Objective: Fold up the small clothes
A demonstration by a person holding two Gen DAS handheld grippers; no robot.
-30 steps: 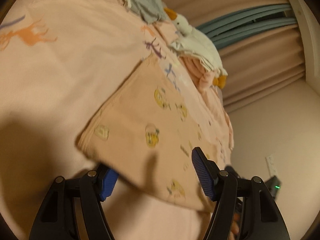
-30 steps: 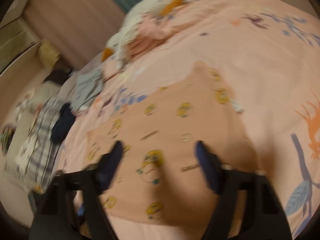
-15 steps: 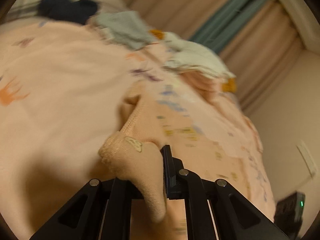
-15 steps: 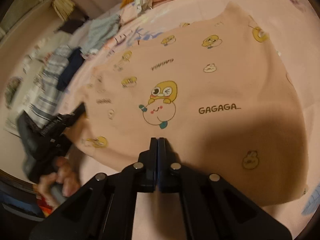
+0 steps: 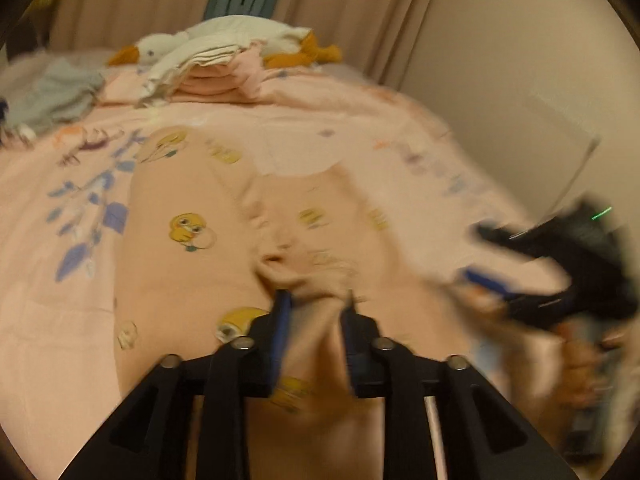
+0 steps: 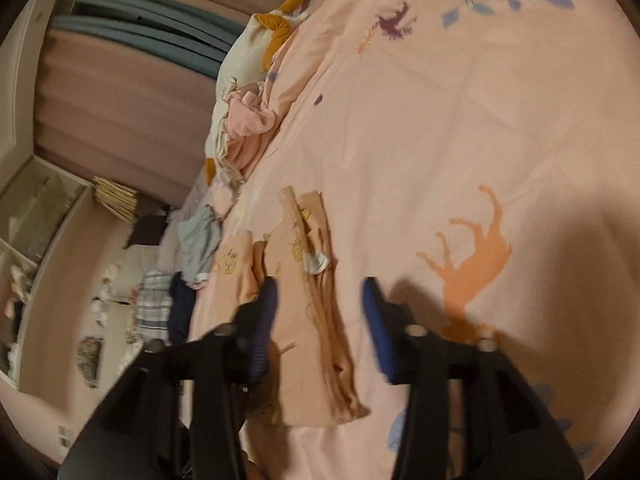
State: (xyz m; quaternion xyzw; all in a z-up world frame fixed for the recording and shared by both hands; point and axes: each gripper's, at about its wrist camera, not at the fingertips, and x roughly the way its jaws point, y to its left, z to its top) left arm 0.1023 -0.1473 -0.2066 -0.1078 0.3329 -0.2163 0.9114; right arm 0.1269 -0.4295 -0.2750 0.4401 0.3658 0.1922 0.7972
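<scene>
Bed (image 6: 460, 120) first: a peach cover printed with animals and leaves fills both views and carries everything. At its far end lies a pile of clothes (image 5: 224, 76) with a stuffed goose (image 5: 160, 46) against it; a grey garment (image 6: 200, 244) lies toward the edge.

The task's thing, a small peach garment (image 5: 180, 248) printed with yellow cartoon chicks, lies on the bed directly ahead of both my grippers. In the right wrist view it reads as a narrow band folded lengthwise, its long axis running away from me along the line of the fingers, layered edges facing right, a white label (image 6: 318, 262) partway along.

My left gripper (image 5: 316, 320) has its jaws partly closed with a bunched ridge of the garment between them; motion blur prevents me from confirming whether the pads actually pinch it. My right gripper (image 6: 318, 320) has its jaws wide apart, holding nothing, straddling the near part of the band. It appears blurred at the right edge of the left view.

Judgement: one lengthwise fold is made. The next fold runs across the long axis, near end to far end. Both grippers sit at the near end; the left is the more engaged with the cloth. Risk: bunching under the left jaws spoils the edge.
</scene>
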